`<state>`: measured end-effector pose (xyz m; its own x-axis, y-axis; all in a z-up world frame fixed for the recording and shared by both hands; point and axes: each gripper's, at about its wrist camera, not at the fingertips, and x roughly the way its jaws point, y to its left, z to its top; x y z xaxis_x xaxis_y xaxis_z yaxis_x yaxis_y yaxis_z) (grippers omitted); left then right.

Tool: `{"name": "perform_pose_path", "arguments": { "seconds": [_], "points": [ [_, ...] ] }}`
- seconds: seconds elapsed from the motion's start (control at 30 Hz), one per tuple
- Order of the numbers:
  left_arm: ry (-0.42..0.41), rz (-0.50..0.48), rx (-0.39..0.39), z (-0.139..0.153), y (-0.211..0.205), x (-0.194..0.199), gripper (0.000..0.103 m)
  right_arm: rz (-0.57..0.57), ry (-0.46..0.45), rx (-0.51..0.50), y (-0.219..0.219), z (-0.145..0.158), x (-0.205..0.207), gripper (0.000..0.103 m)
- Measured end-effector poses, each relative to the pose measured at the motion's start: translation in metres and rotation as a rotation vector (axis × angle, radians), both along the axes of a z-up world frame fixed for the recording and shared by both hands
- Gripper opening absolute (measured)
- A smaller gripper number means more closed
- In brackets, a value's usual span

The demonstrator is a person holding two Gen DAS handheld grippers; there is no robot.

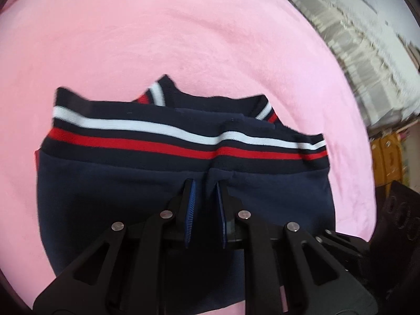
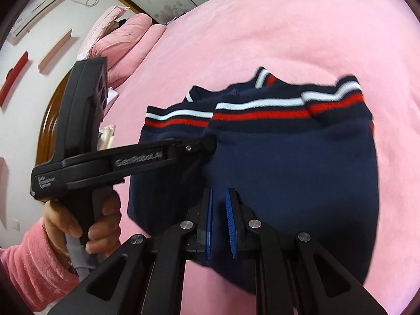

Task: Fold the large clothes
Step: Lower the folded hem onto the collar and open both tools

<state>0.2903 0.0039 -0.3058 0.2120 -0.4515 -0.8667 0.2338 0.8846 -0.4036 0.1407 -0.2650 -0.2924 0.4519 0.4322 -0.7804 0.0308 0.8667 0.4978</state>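
Navy garment (image 2: 288, 173) folded on pink bed (image 2: 262, 31). Left hand-held gripper (image 1: 205, 186) pinching fabric below striped hem (image 1: 183, 136); right hand-held gripper (image 2: 220, 194) slightly spread, empty. Risk: lopsided pull undoing fold.

Open pink bedspread (image 1: 183, 39) surrounds the folded navy sweater (image 1: 105, 197) on its far and lateral sides; a gripper can pass there unobstructed. In the right wrist view, the left gripper (image 2: 210, 141) extends across the sweater's left portion, its tips pressed into the fabric below the striped hem (image 2: 262, 107) (this blocks approach from that side). The hand (image 2: 86, 218) holding it occupies the space off the sweater's near left edge. The right gripper (image 2: 220, 197) hovers over the near middle of the sweater, jaws slightly parted. Pink pillows (image 2: 126, 42) bound the bedspread's far left.
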Motion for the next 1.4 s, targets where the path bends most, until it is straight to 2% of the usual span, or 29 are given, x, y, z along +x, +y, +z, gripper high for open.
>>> {"name": "perform_pose_path", "arguments": {
  "seconds": [0.07, 0.1, 0.17, 0.3, 0.37, 0.43, 0.47, 0.57, 0.63, 0.73, 0.8, 0.87, 0.97, 1.0, 1.07, 1.1, 1.17, 1.2, 1.23, 1.27, 1.3, 1.33, 1.4],
  "points": [
    [-0.018, 0.019, -0.029, 0.007, 0.014, -0.001, 0.013, -0.018, 0.002, 0.001, 0.002, -0.003, 0.003, 0.012],
    [-0.058, 0.029, -0.005, 0.013, 0.022, -0.001, 0.013, -0.024, 0.008, 0.004, 0.002, -0.002, 0.004, 0.012],
    [-0.089, 0.046, 0.003, 0.016, 0.033, 0.002, 0.013, -0.045, 0.033, 0.005, 0.003, -0.006, 0.008, 0.012],
    [-0.026, 0.081, -0.008, -0.001, 0.048, 0.024, 0.013, -0.086, 0.009, 0.038, 0.004, -0.002, 0.014, 0.012],
    [-0.044, 0.106, 0.023, -0.008, 0.052, 0.027, 0.013, -0.107, -0.002, 0.029, 0.007, -0.004, 0.019, 0.012],
    [-0.057, 0.158, 0.075, -0.016, 0.059, 0.027, 0.001, -0.128, 0.016, -0.034, 0.005, -0.013, 0.023, 0.012],
    [-0.05, 0.193, 0.119, -0.022, 0.065, 0.028, 0.001, -0.132, 0.024, -0.061, 0.002, -0.016, 0.025, 0.013],
    [-0.031, 0.252, 0.083, -0.031, 0.082, 0.028, 0.001, -0.163, 0.018, -0.054, -0.017, -0.022, 0.023, 0.009],
    [-0.054, 0.237, 0.108, -0.029, 0.084, 0.027, 0.001, -0.19, 0.009, -0.068, -0.038, -0.021, 0.014, 0.004],
    [-0.09, 0.214, 0.163, -0.026, 0.087, 0.025, 0.001, -0.293, 0.011, -0.15, -0.074, -0.02, 0.004, 0.0],
    [-0.082, 0.231, 0.154, -0.025, 0.095, 0.026, 0.001, -0.379, 0.025, -0.222, -0.097, -0.015, -0.009, 0.0],
    [-0.07, 0.269, 0.135, -0.02, 0.103, 0.027, 0.001, -0.401, 0.011, -0.272, -0.105, -0.005, -0.017, 0.0],
    [-0.058, 0.337, 0.142, -0.007, 0.096, 0.018, 0.001, -0.482, 0.012, -0.447, -0.096, 0.014, -0.024, 0.006],
    [-0.054, 0.34, 0.152, -0.002, 0.091, 0.013, 0.001, -0.468, -0.015, -0.435, -0.09, 0.019, -0.025, 0.006],
    [-0.065, 0.274, 0.146, 0.01, 0.071, -0.003, 0.001, -0.412, -0.082, -0.322, -0.068, 0.027, -0.021, 0.006],
    [-0.063, 0.225, 0.12, 0.013, 0.059, -0.009, 0.001, -0.377, -0.093, -0.241, -0.059, 0.028, -0.02, 0.008],
    [-0.028, 0.168, 0.074, 0.009, 0.043, -0.017, 0.001, -0.299, -0.046, -0.056, -0.042, 0.019, -0.014, 0.021],
    [0.011, 0.153, 0.064, 0.001, 0.036, -0.022, 0.001, -0.255, 0.006, 0.03, -0.035, 0.008, -0.011, 0.037],
    [0.038, 0.157, 0.076, -0.008, 0.034, -0.025, 0.001, -0.213, 0.068, 0.09, -0.027, -0.005, -0.006, 0.043],
    [0.065, 0.171, 0.095, -0.017, 0.037, -0.024, 0.001, -0.186, 0.129, 0.122, -0.024, -0.02, -0.002, 0.043],
    [0.085, 0.193, 0.09, -0.026, 0.043, -0.024, 0.001, -0.192, 0.148, 0.115, -0.025, -0.029, -0.002, 0.038],
    [0.097, 0.216, 0.027, -0.032, 0.054, -0.024, 0.001, -0.203, 0.148, 0.116, -0.029, -0.032, -0.004, 0.026],
    [0.127, 0.254, -0.05, -0.037, 0.073, -0.023, 0.001, -0.236, 0.136, 0.142, -0.052, -0.034, -0.014, 0.02]
  ]
}}
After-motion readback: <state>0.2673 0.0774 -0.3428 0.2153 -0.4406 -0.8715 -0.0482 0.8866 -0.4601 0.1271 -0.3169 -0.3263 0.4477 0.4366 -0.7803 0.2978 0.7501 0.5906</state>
